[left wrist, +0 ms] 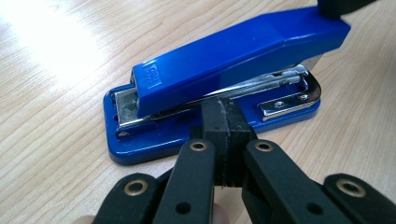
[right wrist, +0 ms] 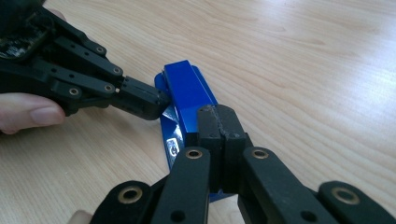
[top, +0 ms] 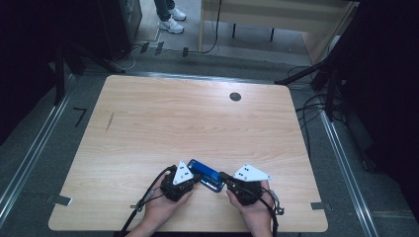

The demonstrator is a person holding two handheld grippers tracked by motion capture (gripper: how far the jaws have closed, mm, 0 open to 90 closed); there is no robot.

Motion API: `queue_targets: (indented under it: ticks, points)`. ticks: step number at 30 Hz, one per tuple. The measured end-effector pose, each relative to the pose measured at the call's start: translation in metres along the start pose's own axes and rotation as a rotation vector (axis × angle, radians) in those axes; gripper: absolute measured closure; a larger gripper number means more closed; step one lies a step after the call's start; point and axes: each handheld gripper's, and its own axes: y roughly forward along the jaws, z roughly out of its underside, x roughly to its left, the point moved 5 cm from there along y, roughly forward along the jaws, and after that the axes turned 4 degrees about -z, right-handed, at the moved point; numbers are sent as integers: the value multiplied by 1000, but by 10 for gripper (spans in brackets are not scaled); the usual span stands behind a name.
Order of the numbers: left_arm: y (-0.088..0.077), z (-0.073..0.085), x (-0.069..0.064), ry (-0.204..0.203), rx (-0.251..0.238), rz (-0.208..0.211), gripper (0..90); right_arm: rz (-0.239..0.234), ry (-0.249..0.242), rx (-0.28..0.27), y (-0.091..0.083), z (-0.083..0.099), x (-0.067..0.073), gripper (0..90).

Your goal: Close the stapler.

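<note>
While both hands sit low at the near edge of the wooden table in the high view, the left gripper and the right gripper close in on a blue stapler from either side. It lies flat between them, near the table's front edge.

Over to the left gripper view: the jaws are clenched together with nothing between them, their joined tip pressed against the stapler's side, right at the metal staple channel under the raised blue arm. The stapler's top looks slightly lifted at the far end, where a dark tip, apparently the other gripper, shows at the frame's upper corner.

Now the right gripper view: the right gripper's jaws are also shut tight and empty, resting on top of the stapler's rear end, while the left gripper braces its flank.

My read: this is the bracing-and-pressing step. Next calls for a steady downward push from the right while the left holds the base from sliding.
</note>
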Motion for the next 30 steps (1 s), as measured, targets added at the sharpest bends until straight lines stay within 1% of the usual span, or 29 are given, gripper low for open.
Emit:
queue_targets:
  ticks: [3, 8, 10, 12, 14, 18, 19, 20, 21, 22, 23, 26, 27, 28, 29, 30]
  points:
    - [0, 0, 0, -1, 0, 1, 900, -9, 7, -16, 2, 3, 4, 900]
    - [0, 0, 0, 1, 0, 1, 900, 1, -2, -34, 2, 5, 5, 900]
    - [0, 0, 0, 0, 0, 1, 900, 4, -6, -32, 4, 7, 5, 900]
    - [0, 0, 0, 0, 1, 1, 900, 0, 8, -46, 4, 8, 4, 900]
    - [0, 0, 0, 1, 2, 0, 900, 2, 9, -45, 4, 8, 5, 900]
    - [0, 0, 0, -3, 0, 5, 900, -13, 33, -30, 3, 7, 2, 900]
    - [0, 0, 0, -6, 0, 7, 900, -14, 36, -42, 1, 6, 3, 900]
    - [0, 0, 1, -8, -1, 10, 900, -28, 41, -65, -2, 4, 4, 900]
    - [0, 0, 1, -9, -3, 13, 900, -23, 41, -73, -4, 2, 5, 900]
    - [-1, 0, 1, -9, -4, 12, 900, -14, 35, -72, -6, 0, 7, 900]
    - [-1, 0, 1, -10, -6, 15, 900, -16, 30, -75, -7, -1, 8, 900]
    - [-2, 0, 1, -20, -13, 22, 900, -6, 24, -58, -6, 0, 11, 900]
    - [-3, 1, 2, -24, -19, 24, 900, -4, 28, -53, -5, 2, 12, 900]
    - [-4, 1, 3, -37, -24, 25, 900, -5, 31, -51, -4, 4, 12, 900]
    - [-6, 2, 4, -47, -38, 23, 900, -14, 40, -55, -4, 5, 13, 900]
    - [-8, 2, 5, -47, -38, 17, 900, -11, 42, -54, -4, 6, 14, 900]
